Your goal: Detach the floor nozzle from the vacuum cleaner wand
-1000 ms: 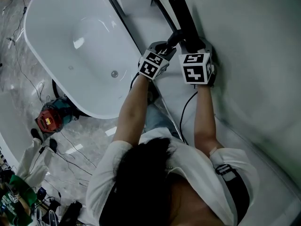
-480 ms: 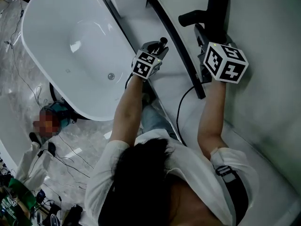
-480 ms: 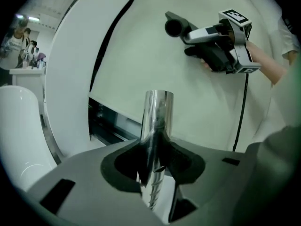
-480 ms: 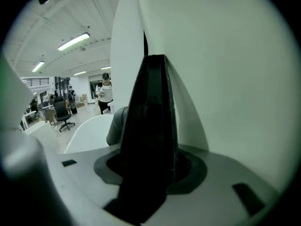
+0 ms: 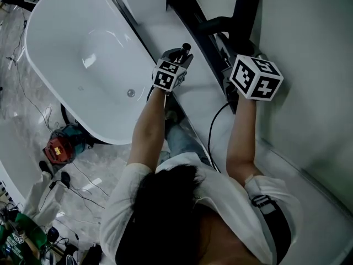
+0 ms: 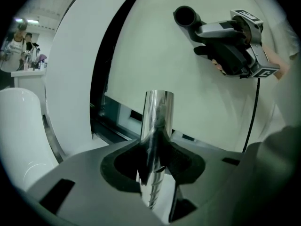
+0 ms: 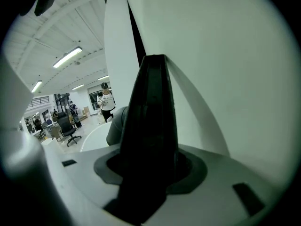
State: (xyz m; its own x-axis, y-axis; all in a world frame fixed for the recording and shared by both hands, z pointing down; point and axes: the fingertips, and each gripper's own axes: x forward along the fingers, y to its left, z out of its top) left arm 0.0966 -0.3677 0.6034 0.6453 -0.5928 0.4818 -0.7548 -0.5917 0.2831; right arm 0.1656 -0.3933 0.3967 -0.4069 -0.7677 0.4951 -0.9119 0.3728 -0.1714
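Over the white curved surface beside the bathtub, the black floor nozzle hangs free of the wand. 1 second ago the 2 were joined and the 2 marker cubes sat almost touching. Now the nozzle has come away to the right and higher, rolled over with the hand that carries it, and bare white shows between the parts. Its long body runs up toward the top edge of the head view, nearly straight away from the person. Its short neck juts sideways to the left, back toward the wand (in the left gripper view the neck's open round mouth faces up and left). The right gripper is clamped on the nozzle, whose dark body fills the gap between its jaws. The left gripper has not shifted and pinches the chrome wand, whose bare end points up and away from the person. A black cable drops from the right gripper toward the person's lap.
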